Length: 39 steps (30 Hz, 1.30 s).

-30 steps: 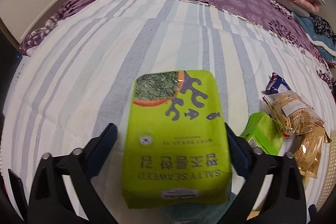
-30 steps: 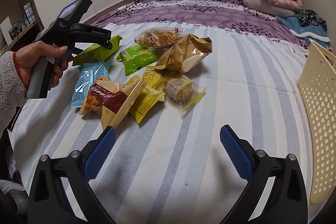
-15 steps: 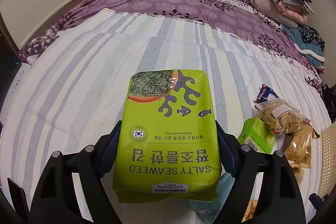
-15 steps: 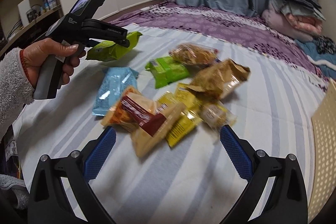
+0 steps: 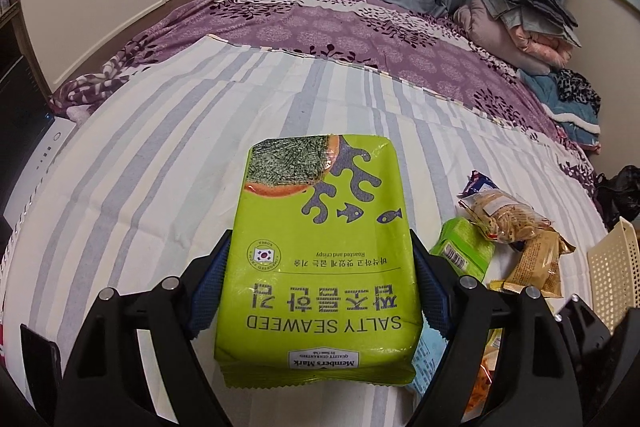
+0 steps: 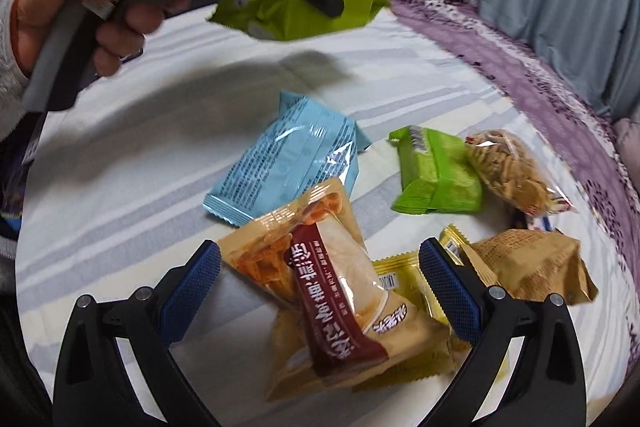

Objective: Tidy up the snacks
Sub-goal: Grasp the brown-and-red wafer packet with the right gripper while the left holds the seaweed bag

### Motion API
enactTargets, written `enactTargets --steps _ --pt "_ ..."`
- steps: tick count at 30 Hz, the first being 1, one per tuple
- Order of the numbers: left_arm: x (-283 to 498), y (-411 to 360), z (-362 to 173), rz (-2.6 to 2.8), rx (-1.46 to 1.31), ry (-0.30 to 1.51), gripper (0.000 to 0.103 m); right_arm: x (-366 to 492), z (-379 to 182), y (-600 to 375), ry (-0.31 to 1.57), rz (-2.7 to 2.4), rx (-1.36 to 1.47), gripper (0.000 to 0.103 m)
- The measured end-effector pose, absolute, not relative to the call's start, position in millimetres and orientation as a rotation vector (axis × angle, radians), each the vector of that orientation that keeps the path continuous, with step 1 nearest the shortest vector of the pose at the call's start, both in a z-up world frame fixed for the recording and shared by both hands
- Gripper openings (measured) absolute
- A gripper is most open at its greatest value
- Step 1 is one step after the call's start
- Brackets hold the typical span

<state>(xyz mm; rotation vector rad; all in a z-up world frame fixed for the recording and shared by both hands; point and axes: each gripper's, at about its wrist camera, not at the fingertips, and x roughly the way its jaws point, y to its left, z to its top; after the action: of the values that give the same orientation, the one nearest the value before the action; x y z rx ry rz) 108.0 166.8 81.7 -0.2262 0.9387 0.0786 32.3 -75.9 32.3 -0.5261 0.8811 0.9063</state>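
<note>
- Over the striped grey-and-white bed cover (image 5: 168, 163), the left gripper (image 5: 320, 291) clamps a flat lime-green foil packet of salty seaweed (image 5: 320, 251), one blue pad on each long edge; packet lifted clear of the cover, its shadow visible below in the right wrist view.
- Right wrist view: a hand (image 6: 80, 15) in a fuzzy white sleeve grips the left gripper's grey handle at 10 o'clock; the seaweed packet (image 6: 296, 15) hangs at 12 o'clock.
- Right gripper (image 6: 320, 283) released, jaws wide, nothing pressed; it hovers above a tan-and-maroon plastic wafer packet (image 6: 320, 291) that lies between the pads.
- Around the wafer packet on the cover: light blue foil packet (image 6: 288, 167) at 11 o'clock, small green wrapped block (image 6: 436, 175) at 1 o'clock, clear bag of brown crunchy sticks (image 6: 508, 175) touching it, crumpled gold-brown bag (image 6: 532, 267) at 3 o'clock, yellow sachets (image 6: 404, 279) underneath.
- Cream perforated plastic basket (image 5: 612, 267) at 3 o'clock in the left wrist view, beside the snack pile.
</note>
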Motion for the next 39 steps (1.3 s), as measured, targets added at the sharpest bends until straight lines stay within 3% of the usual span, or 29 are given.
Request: enactTargets --steps 4,10,13,15,22,39 --pt "100.9 172.8 88.0 0.090 -0.236 0.923 0.082 33.7 30.0 -77.8 0.902 0.936 -0.520 0.098" --pt "97.7 174.2 92.4 0.091 -0.249 0.912 0.082 21.8 22.3 -83.8 0.918 0.960 -0.552 0.089" --pt "96.4 172.3 93.2 0.085 -0.249 0.911 0.082 20.8 22.0 -88.1 0.915 0.933 -0.550 0.078" --pt "94.9 171.3 93.9 0.083 -0.250 0.909 0.082 22.9 23.3 -90.1 0.918 0.895 -0.541 0.063" --pt "89.8 169.7 98.9 0.083 -0.252 0.897 0.082 21.8 24.0 -95.8 0.918 0.847 -0.473 0.054" --pt "76.4 156.3 120.2 0.049 -0.238 0.854 0.082 20.3 69.9 -146.6 0.848 0.737 -0.118 0.050"
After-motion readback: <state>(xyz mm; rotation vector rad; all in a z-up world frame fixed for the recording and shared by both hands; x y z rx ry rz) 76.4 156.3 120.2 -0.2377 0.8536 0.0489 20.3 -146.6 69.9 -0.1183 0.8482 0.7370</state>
